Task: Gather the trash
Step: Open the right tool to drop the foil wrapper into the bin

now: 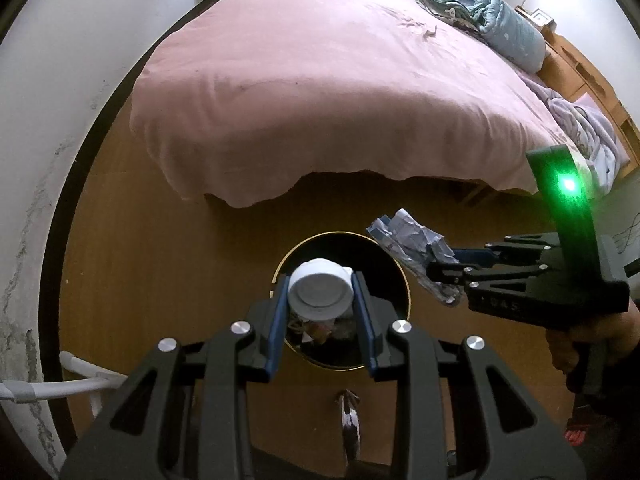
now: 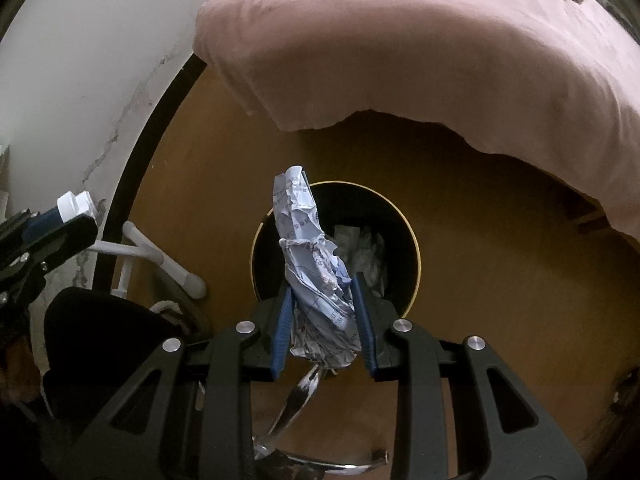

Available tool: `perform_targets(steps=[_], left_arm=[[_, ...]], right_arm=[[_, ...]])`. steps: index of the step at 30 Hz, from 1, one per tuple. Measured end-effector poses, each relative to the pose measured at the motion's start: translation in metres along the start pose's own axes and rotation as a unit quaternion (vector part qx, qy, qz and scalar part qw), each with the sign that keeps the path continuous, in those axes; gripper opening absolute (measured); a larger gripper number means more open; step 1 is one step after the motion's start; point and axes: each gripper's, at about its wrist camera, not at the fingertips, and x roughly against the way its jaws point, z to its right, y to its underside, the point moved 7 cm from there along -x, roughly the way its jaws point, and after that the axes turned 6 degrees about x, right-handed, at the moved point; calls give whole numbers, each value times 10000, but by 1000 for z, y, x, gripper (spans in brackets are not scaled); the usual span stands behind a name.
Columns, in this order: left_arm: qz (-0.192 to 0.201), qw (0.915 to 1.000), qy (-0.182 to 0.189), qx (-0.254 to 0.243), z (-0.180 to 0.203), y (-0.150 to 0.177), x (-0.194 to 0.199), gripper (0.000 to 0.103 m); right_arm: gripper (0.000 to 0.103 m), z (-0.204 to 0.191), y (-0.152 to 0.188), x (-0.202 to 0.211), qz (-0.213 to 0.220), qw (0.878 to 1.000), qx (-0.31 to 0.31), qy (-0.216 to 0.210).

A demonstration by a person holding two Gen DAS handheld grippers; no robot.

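While trash already lies in the black bin, the left claw grips a white cup and the right claw crumpled paper, both above it, unreleased.

Left gripper angled downward, blue fingers closed on a white cup. Right gripper alongside, clamped on crumpled paper; hand wrapped around its handle, apparently bare.
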Motion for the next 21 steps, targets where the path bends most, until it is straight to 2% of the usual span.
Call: perform_targets(steps=[2, 5, 9, 18, 21], left_arm=[[-5, 10000, 3, -4, 0, 1, 1, 31], [-22, 10000, -11, -20, 2, 2, 2, 31], [-67, 10000, -4, -50, 5, 4, 1, 31], [-94, 9998, 91, -175, 17, 2, -1, 31], [-48, 9995, 150, -260, 24, -1, 3, 32]], right_arm=[[32, 7, 4, 0, 16, 10000, -58, -42], [45, 7, 2, 1, 67, 9999, -122, -36], [52, 7, -1, 6, 147, 9997, -163, -64], [55, 16, -5, 15, 324, 9990, -294, -69], [63, 20, -5, 23, 453, 9982, -383, -50]])
